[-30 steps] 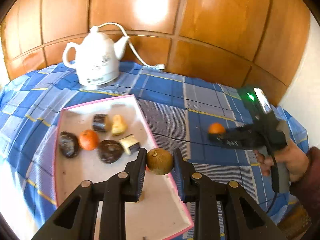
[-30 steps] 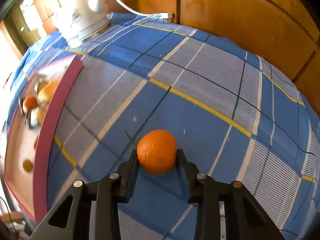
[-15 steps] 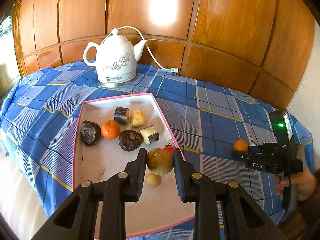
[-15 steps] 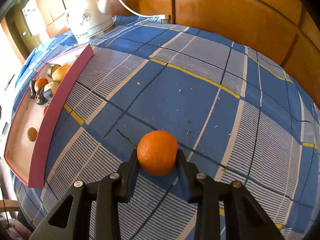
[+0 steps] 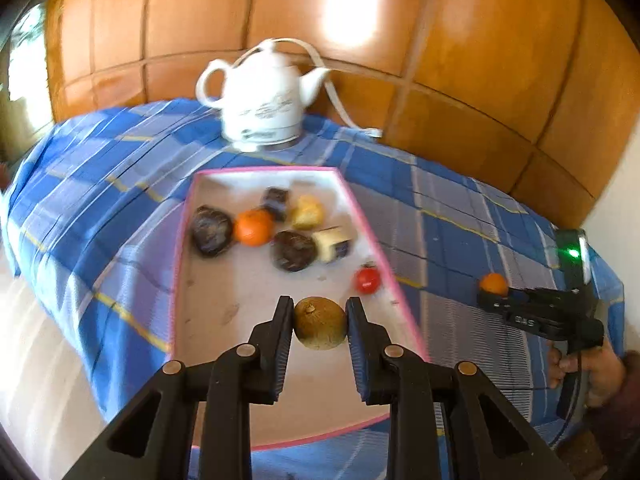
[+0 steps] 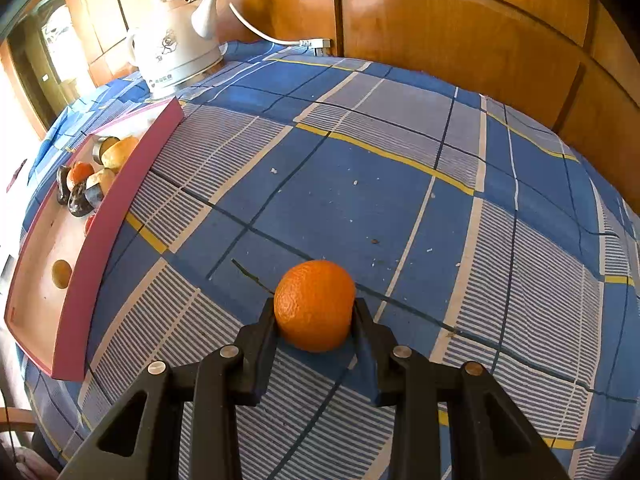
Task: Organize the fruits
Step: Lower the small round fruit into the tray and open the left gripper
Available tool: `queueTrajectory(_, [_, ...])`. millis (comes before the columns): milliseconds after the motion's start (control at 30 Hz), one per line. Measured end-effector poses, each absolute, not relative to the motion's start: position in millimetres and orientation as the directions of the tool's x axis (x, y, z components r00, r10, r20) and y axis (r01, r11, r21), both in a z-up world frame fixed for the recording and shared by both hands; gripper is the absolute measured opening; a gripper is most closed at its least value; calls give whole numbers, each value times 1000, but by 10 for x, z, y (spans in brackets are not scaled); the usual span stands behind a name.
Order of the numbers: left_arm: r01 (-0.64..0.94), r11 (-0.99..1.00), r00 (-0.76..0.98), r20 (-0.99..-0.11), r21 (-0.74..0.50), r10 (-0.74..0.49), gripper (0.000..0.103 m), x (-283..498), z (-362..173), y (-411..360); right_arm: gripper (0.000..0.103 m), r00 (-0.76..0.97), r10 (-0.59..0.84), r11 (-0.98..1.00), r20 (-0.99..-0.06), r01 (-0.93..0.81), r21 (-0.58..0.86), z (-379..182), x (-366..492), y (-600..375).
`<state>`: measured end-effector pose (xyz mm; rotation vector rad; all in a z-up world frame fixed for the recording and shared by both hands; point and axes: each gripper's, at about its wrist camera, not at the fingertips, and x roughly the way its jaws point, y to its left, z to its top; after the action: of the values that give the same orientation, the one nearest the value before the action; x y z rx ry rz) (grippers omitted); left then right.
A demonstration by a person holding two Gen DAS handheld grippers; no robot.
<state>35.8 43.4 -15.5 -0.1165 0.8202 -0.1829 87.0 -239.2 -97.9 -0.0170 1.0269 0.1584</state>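
- Fruits sit in two claws and in a shallow pink-rimmed white tray [image 5: 182, 240] on the blue plaid tablecloth [image 6: 400, 200] covering the surface.
- Left claw [image 5: 320, 322] is clamped on a round brownish-green fruit [image 5: 320, 328], held above the near half of the tray.
- Right claw [image 6: 314, 316] is clamped on a round orange mandarin [image 6: 314, 306] over the cloth, well to the right of the tray; the left view shows it small and far, gripped by a person's hand [image 5: 600, 368].
- Tray holds a small orange citrus [image 5: 253, 227], two dark round fruits [image 5: 211, 231], a yellowish lump [image 5: 307, 212], cut dark-skinned pieces [image 5: 334, 242] and a small red fruit [image 5: 367, 280] near the right rim.
- Left view is blurred, so the dark items are hard to identify; the tray wall hides part of them in the right view, where a small tan ball [image 6: 61, 274] also lies in the tray.
- White ceramic electric kettle [image 5: 264, 100] with its cord stands behind the tray, against wooden wall panels [image 6: 460, 20].
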Motion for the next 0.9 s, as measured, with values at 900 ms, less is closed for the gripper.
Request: queueTrajectory(900, [-61,989,621,-781,-132,-65,37,1177,-615,825,35,509,116,988,-853,-145,48,-978,877,-2382])
